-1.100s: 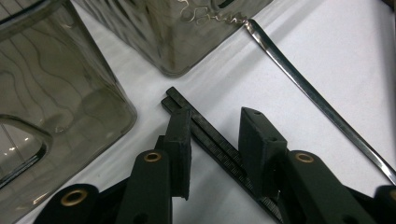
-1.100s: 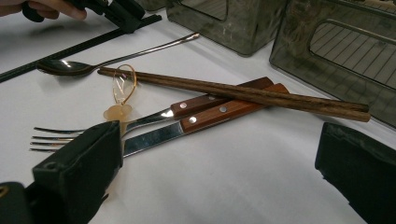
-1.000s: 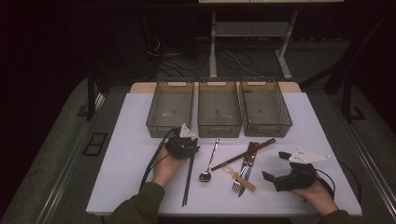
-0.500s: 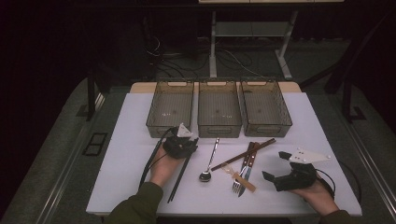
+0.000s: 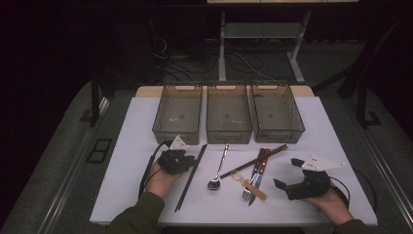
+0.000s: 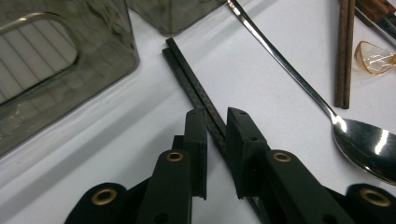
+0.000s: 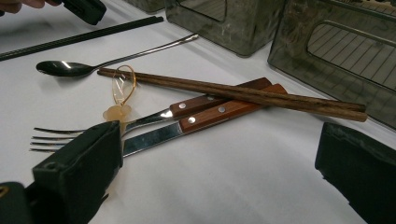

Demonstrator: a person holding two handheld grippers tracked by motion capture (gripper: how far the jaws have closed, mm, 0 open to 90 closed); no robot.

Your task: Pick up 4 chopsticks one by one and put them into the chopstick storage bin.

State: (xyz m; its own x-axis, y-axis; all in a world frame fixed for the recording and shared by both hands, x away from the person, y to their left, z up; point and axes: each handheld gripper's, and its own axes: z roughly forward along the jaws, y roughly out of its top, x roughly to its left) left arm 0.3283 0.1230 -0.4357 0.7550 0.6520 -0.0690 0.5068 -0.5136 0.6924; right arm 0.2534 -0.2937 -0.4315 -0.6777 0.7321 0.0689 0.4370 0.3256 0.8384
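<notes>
- The left gripper [image 5: 184, 157] is sitting at the left of the white table [image 5: 126, 170], just in front of the leftmost of three grey bins [image 5: 178, 115], with the person's left hand [image 5: 158, 178] wrapped around its body.
- Its jaws have just been closing, and the black chopsticks [image 6: 194, 84] are lying between them; in the left gripper view the pads are standing hard against the pair, so they seem to be pinching it, though the exact contact is hard to make out.
- From the jaws, the black chopsticks are running ahead to just short of that bin's near corner and trailing back past the hand toward the table's near edge.
- Just to the right of this gripper, a steel spoon [image 5: 217, 170] is lying with its bowl nearer the person.
- Further right, brown wooden chopsticks [image 7: 233, 93] are resting across the wooden handles of a fork [image 7: 140, 122] and a knife [image 7: 196, 122], with a small clear spoon [image 7: 120, 95] lying on the fork's neck.
- The right gripper [image 5: 287, 173] is resting on the table just right of this cutlery, in the person's right hand [image 5: 333, 205].
- Its jaws are standing wide apart and holding nothing, the fork's tines lying just ahead of one pad.
</notes>
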